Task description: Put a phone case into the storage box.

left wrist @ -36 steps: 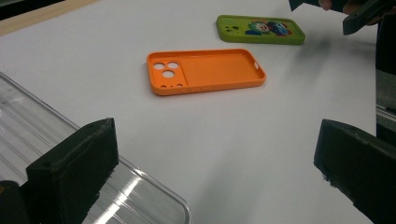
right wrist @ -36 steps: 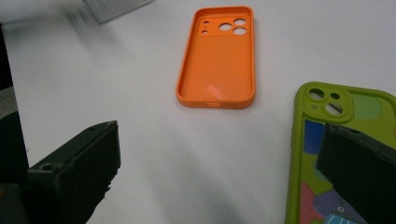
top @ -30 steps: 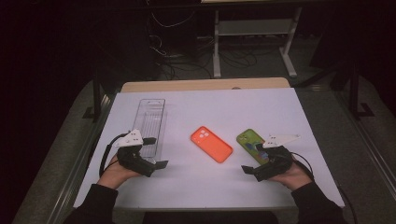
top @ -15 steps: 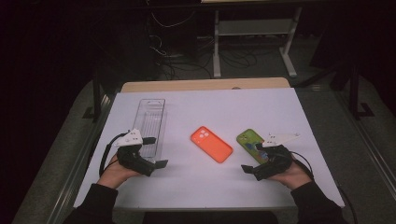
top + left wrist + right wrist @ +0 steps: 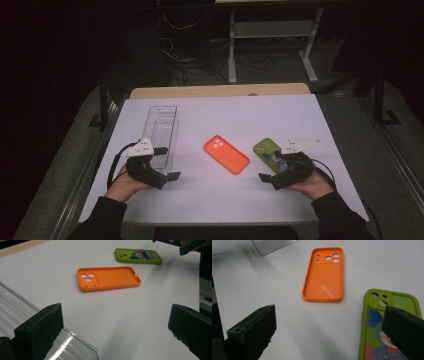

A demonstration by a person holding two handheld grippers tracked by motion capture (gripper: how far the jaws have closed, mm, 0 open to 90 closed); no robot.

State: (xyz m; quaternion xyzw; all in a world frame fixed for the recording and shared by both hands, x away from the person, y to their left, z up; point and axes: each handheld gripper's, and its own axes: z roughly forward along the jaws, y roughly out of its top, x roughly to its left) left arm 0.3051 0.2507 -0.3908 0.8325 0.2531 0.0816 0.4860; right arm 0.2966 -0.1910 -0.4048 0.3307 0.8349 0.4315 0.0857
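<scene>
An orange phone case (image 5: 226,154) lies hollow side up at the middle of the white table, also in the left gripper view (image 5: 108,278) and the right gripper view (image 5: 324,275). A green phone case (image 5: 266,150) with a cartoon print lies to its right (image 5: 137,256) (image 5: 372,315). My left gripper (image 5: 167,162) (image 5: 115,340) rests open at the front left, one jaw over the corner of a clear tray. On the front right, my right gripper (image 5: 270,168) (image 5: 328,337) is open too, one jaw over the green case. Neither holds anything.
The clear plastic tray (image 5: 161,130) (image 5: 22,315) (image 5: 272,243) lies lengthwise at the left of the table (image 5: 225,110). A wooden strip (image 5: 220,91) borders the far edge. Beyond it are a dark floor, cables and a white frame.
</scene>
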